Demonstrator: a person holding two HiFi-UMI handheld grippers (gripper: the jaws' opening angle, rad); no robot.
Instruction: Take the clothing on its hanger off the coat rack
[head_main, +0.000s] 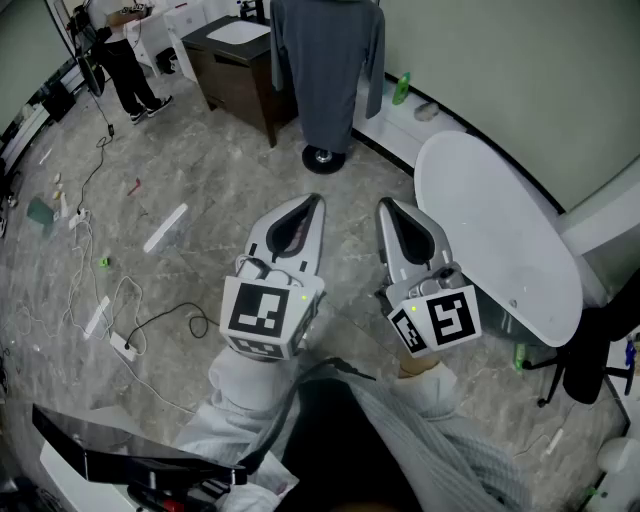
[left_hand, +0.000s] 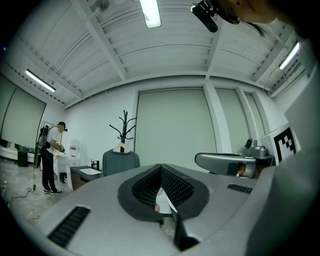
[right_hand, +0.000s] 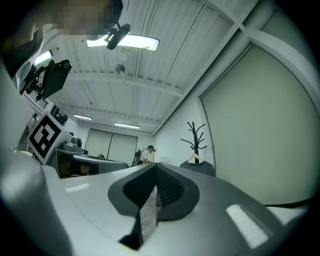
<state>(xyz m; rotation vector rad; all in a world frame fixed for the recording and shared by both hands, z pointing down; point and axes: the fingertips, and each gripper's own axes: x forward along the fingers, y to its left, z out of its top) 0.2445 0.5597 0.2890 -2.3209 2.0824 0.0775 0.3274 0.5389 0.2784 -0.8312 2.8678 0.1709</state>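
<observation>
A grey long-sleeved top (head_main: 328, 70) hangs on a hanger from a black coat rack, whose round base (head_main: 323, 158) stands on the floor ahead of me. My left gripper (head_main: 313, 201) and right gripper (head_main: 385, 205) are held side by side, well short of the rack, both shut with nothing in them. The left gripper view shows shut jaws (left_hand: 161, 170), with the rack (left_hand: 125, 125) and the top (left_hand: 120, 162) far off to their left. In the right gripper view the shut jaws (right_hand: 155, 167) have the rack (right_hand: 196, 136) and the top (right_hand: 201, 167) far off to their right.
A dark cabinet with a white top (head_main: 235, 60) stands just left of the rack. A white round table (head_main: 500, 240) sits to the right, with a black chair (head_main: 590, 350) beyond it. Cables and a power strip (head_main: 125, 345) lie on the floor at left. A person (head_main: 120, 60) stands at the back left.
</observation>
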